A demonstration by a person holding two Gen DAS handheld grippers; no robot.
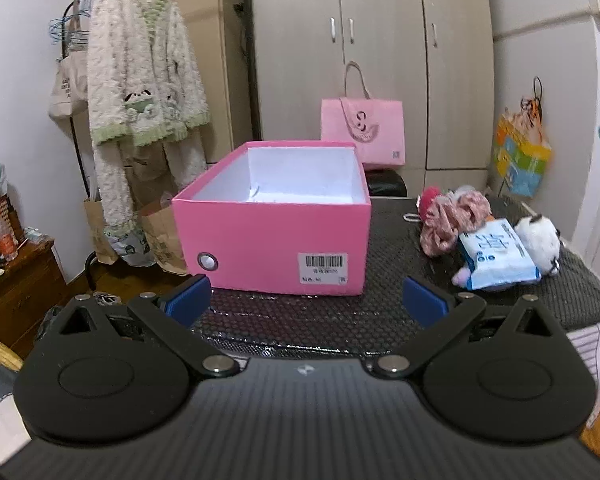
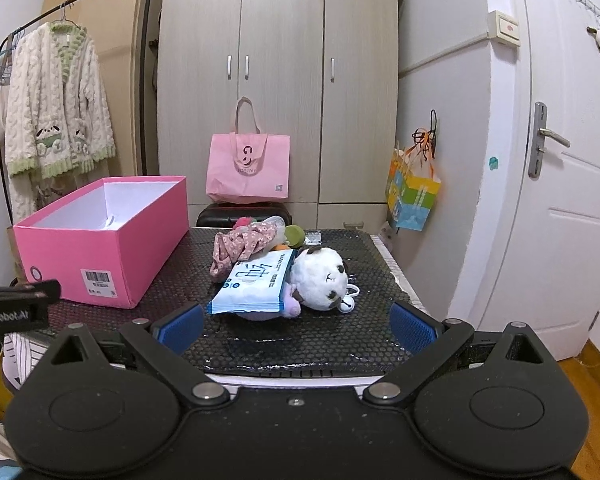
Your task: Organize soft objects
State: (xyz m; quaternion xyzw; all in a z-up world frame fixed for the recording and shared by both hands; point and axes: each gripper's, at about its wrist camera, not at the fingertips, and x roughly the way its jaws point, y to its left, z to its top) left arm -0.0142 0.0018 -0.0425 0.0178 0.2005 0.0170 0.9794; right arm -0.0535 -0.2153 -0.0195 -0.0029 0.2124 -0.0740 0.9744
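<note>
At left of the right wrist frame one pink box (image 2: 100, 240) sits open-topped near the black mat's (image 2: 300, 344) left edge. At centre lies a pile: one floral cloth (image 2: 240, 246), one tissue pack (image 2: 256, 286), one white plush (image 2: 320, 278), bare mat before it. Left gripper (image 1: 306, 302) and right gripper (image 2: 296, 326) both gape wide, holding nothing.

Left wrist view: low, just off the near edge of the counter (image 1: 300, 320), facing the wardrobe (image 1: 340, 60). Pink box (image 1: 272, 248) sits close, straight ahead between the jaws; soft pile (image 1: 488, 240) lies beyond the right jaw.

Right wrist view: same low height and heading, set further right. Soft pile (image 2: 284, 276) lies ahead between the jaws; pink box (image 2: 100, 240) beyond the left jaw.

Shared: counter (image 2: 300, 344), box, pile, wardrobe (image 2: 280, 60), pink bag (image 1: 362, 132) (image 2: 248, 168).
</note>
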